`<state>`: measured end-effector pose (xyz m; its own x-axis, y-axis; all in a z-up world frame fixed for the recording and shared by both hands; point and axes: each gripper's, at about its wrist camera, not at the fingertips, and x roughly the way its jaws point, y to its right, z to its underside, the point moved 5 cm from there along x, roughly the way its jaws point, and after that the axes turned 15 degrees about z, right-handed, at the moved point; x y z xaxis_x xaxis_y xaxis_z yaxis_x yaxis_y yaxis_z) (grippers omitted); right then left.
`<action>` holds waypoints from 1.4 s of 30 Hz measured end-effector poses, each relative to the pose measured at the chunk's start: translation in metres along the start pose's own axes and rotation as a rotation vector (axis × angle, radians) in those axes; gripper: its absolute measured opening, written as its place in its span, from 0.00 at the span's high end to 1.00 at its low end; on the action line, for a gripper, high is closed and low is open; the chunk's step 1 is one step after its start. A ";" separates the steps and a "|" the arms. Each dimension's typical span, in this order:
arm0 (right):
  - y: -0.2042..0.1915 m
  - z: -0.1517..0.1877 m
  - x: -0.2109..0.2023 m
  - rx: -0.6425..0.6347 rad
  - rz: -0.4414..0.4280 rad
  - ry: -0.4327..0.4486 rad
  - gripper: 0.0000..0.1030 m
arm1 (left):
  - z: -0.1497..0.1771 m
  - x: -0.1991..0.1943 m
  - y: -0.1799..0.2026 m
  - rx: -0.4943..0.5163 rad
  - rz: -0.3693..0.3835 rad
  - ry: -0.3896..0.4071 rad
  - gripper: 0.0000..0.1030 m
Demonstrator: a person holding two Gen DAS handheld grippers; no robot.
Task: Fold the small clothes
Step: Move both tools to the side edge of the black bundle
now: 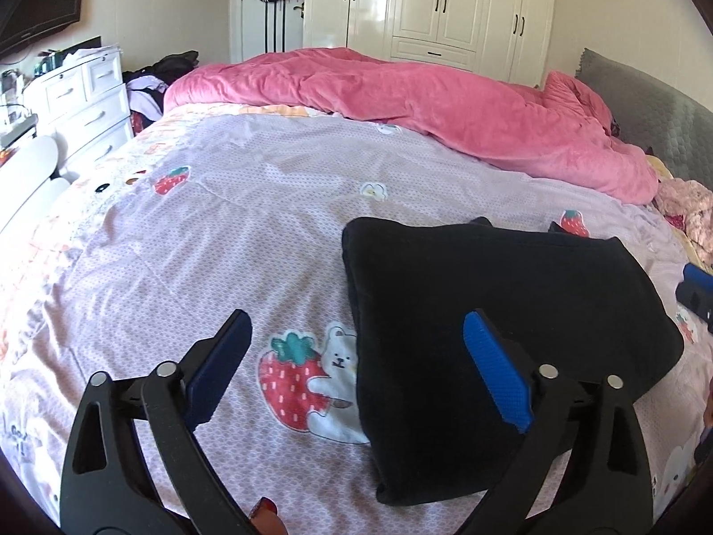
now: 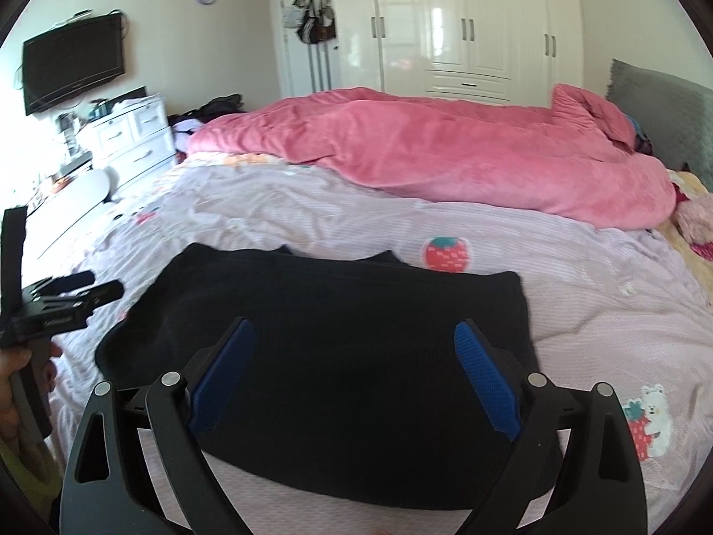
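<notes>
Right claw (image 1: 696,290) cut off by the frame edge in the left wrist view, spread unreadable there. Left claw (image 2: 73,287) small and partly cropped at the right view's edge. Dresser clutter (image 2: 67,129) too small to identify.

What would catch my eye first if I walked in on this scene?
Probably the black folded garment lying on the strawberry-print sheet in the foreground, with an open claw poised over it. Behind it, a rumpled pink blanket stretches across the far side of the bed, before white wardrobes.
</notes>
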<state>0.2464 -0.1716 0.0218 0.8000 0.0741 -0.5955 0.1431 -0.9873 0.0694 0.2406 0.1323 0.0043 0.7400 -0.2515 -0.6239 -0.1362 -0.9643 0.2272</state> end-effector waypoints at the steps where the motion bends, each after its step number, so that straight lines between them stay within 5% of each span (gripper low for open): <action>1: -0.006 0.001 -0.001 -0.012 -0.008 -0.002 0.11 | -0.001 -0.001 -0.001 -0.002 -0.003 0.003 0.10; 42: -0.185 0.061 0.003 -0.360 -0.152 -0.065 0.04 | -0.006 -0.003 -0.057 -0.117 -0.064 0.010 0.09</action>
<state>0.1867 0.0029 -0.0412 0.7170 0.1954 -0.6691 0.4619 -0.8522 0.2460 0.2499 0.1884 -0.0021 0.7511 -0.1881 -0.6328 -0.0112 -0.9620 0.2727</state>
